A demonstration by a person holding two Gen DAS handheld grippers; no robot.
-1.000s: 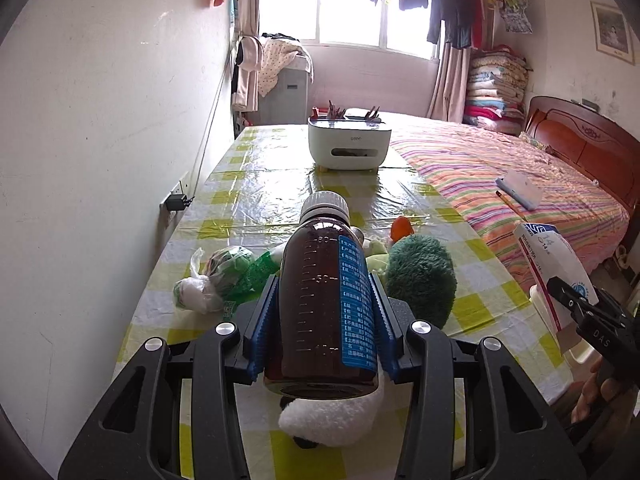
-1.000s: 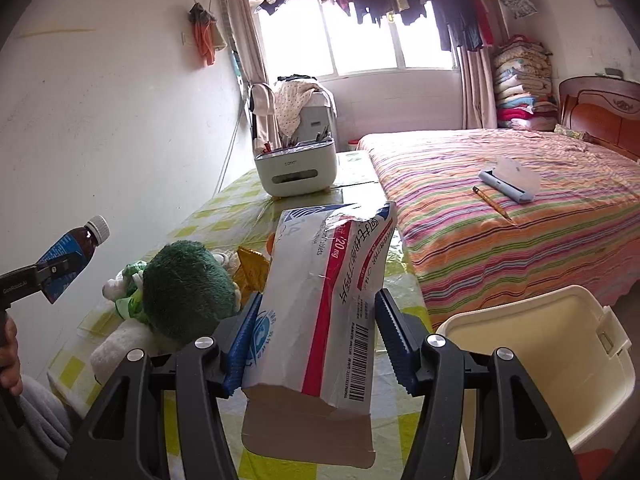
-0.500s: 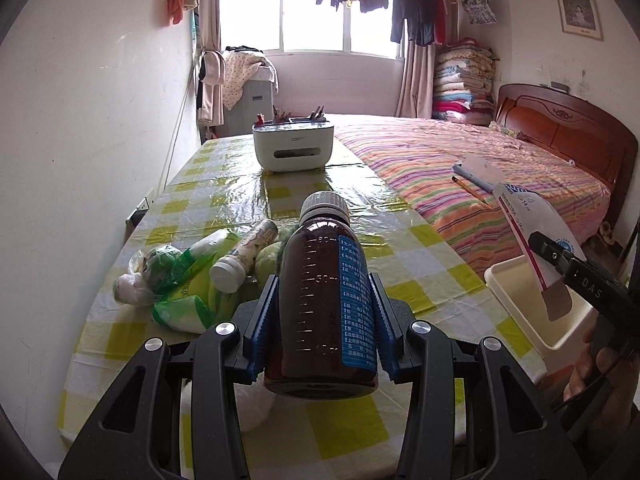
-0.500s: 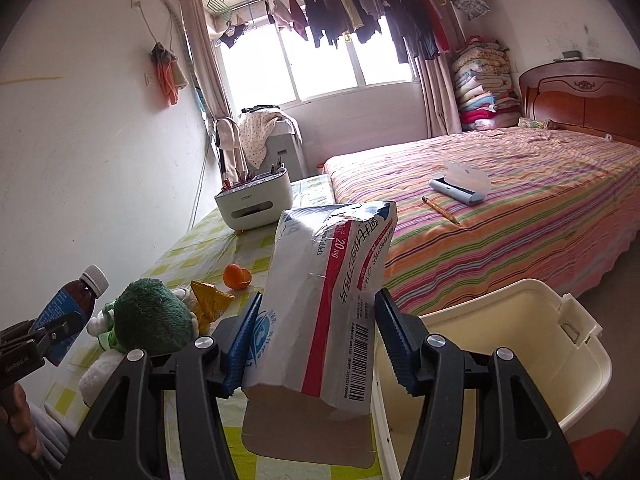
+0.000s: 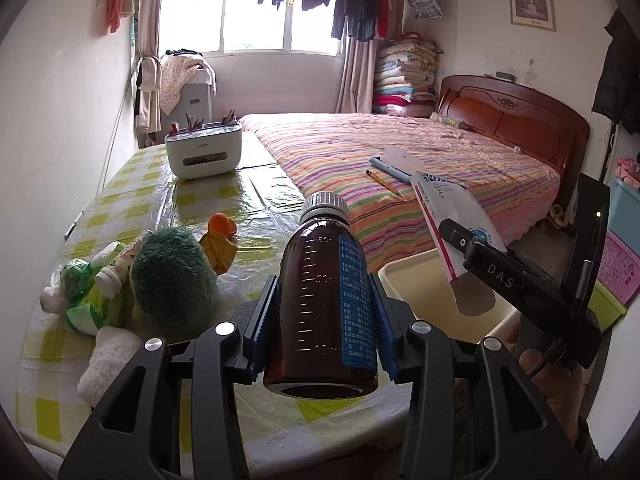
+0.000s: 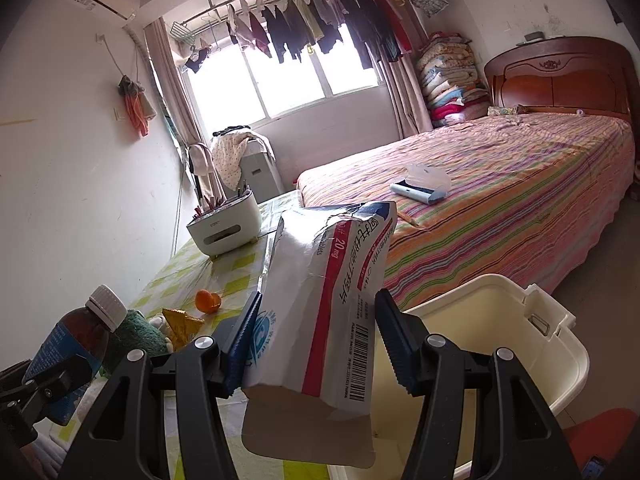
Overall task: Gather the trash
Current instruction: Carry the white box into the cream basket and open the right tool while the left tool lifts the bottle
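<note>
My left gripper (image 5: pixel 322 300) is shut on a brown medicine bottle (image 5: pixel 320 280) with a white cap and blue label, held over the table's near right edge. It also shows in the right wrist view (image 6: pixel 76 340). My right gripper (image 6: pixel 316 332) is shut on a torn white and red medicine box (image 6: pixel 320 300), tilted, held above the cream plastic bin (image 6: pixel 520 344). The box (image 5: pixel 448 216) and the bin (image 5: pixel 420 280) show in the left wrist view, to the right of the bottle.
On the yellow checked table (image 5: pixel 200 200) lie a green plush toy (image 5: pixel 172 276), green-white wrappers (image 5: pixel 84 296), a small white bottle (image 5: pixel 116 268), an orange peel (image 5: pixel 220 224) and a white desk organiser (image 5: pixel 204 152). A striped bed (image 5: pixel 400 160) lies to the right.
Both grippers have swung right toward the bin with their loads. The box now hangs over the bin, and the bottle has come nearer the table's right edge.
</note>
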